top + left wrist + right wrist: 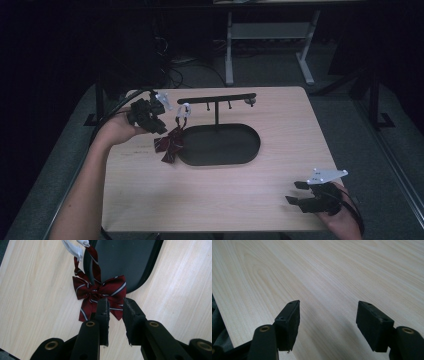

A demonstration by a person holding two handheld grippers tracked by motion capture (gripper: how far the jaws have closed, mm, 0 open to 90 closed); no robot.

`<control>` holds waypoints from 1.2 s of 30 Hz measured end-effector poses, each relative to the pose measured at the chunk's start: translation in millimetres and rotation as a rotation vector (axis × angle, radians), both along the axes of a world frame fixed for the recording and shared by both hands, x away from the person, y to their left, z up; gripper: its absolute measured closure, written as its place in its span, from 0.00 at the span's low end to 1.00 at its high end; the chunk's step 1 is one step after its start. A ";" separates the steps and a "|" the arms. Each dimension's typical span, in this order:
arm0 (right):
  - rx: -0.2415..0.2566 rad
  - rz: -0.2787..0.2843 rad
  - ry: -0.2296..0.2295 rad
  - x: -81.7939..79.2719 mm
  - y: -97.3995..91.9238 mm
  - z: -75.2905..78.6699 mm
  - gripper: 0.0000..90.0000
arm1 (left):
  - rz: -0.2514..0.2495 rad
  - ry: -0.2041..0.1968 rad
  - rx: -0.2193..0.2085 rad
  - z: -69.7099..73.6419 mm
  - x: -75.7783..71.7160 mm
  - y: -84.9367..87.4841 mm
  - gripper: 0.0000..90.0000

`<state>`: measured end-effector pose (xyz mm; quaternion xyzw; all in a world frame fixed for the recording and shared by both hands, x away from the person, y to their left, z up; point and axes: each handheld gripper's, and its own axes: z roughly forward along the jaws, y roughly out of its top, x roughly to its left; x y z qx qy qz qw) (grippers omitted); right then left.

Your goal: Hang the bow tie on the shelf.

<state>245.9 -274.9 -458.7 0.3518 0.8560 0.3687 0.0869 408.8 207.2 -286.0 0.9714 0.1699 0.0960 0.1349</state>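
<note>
Dark red striped bow tie (98, 291), white strap clip (75, 248) attached: on the wooden table (215, 200), overlapping the left rim of the black oval stand tray (220, 145). Left gripper (115, 305): jaws narrowly parted just above the bow, gripping nothing. Right gripper (297, 192): jaws wide apart, empty, at the table's near right corner.

bow tie (100, 293) strap: cut off at top | lower tail: behind tongs

Beyond the far edge of my table (210, 200) I see a white-framed desk (270, 35) on grey floor (350, 125), with dark cables (175, 65) near its left leg.
</note>
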 end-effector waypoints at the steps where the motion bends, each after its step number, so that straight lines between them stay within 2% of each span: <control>1: 0.000 0.000 0.000 0.0 0.0 0.0 0.39 | 0.003 -0.001 -0.007 -0.6 -1.2 0.6 0.83; 11: 0.009 -0.009 0.000 -0.9 -2.0 0.7 0.39 | -0.009 -0.018 -0.020 1.0 -11.0 1.7 0.82; 20: 0.004 -0.003 -0.006 0.1 -1.7 -0.1 0.39 | -0.004 0.000 -0.025 -9.7 -15.5 6.8 0.80; 32: 0.005 -0.007 0.000 -0.7 -0.6 0.5 0.39 | 0.009 -0.004 -0.046 -20.8 -24.5 10.8 0.73; 36: 0.004 -0.007 -0.003 -0.5 -0.5 0.4 0.39 | -0.004 -0.007 -0.051 -24.1 -27.7 11.4 0.71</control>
